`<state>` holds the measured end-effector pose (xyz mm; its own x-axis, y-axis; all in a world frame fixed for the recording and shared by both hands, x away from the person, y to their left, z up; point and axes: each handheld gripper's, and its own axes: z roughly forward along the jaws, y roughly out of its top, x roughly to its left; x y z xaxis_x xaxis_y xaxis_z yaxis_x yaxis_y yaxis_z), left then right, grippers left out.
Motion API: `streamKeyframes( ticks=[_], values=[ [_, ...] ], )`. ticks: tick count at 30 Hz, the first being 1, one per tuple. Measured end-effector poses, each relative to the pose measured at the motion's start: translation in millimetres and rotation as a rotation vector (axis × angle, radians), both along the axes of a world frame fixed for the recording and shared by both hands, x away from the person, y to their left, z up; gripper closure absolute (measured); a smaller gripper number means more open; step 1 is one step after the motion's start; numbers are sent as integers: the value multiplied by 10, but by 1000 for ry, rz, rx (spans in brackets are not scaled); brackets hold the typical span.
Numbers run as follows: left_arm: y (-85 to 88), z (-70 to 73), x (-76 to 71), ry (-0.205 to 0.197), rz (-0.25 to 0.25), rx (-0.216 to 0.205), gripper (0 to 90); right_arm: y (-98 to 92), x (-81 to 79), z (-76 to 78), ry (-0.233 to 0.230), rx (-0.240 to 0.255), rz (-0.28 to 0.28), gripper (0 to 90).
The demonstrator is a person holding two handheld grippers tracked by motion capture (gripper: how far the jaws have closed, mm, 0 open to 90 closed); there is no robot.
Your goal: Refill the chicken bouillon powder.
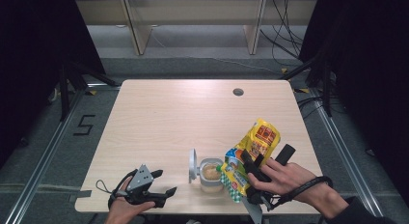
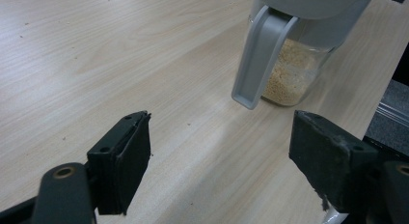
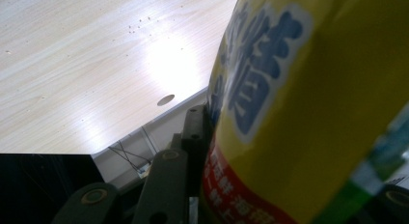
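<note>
Light wood worktop (image 1: 164, 122), dark room around it. Right gripper (image 1: 254, 170) jaws clamped on a yellow bag (image 1: 251, 154), tilted with its low end over the open jar (image 1: 211, 175) of grains. Left gripper (image 1: 153, 183) jaws spread wide, nothing between them; jar sits just ahead of them.

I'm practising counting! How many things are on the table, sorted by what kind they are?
Yellow bags: 1, held in the right tongs
Jars with crumbs: 1
Grey lids, flipped open: 1
Tongs: 2, counting the left tongs
Total: 5
</note>
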<state>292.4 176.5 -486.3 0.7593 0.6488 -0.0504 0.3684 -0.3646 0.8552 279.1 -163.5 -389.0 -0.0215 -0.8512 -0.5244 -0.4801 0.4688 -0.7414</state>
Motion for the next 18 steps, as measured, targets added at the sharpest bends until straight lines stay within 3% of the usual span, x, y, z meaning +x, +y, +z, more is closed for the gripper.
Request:
streamKeyframes(
  ticks=[18],
  values=[
    [3,4,-1,0,-3,-2,219,0,-3,-1,3,4,-1,727]
  ],
)
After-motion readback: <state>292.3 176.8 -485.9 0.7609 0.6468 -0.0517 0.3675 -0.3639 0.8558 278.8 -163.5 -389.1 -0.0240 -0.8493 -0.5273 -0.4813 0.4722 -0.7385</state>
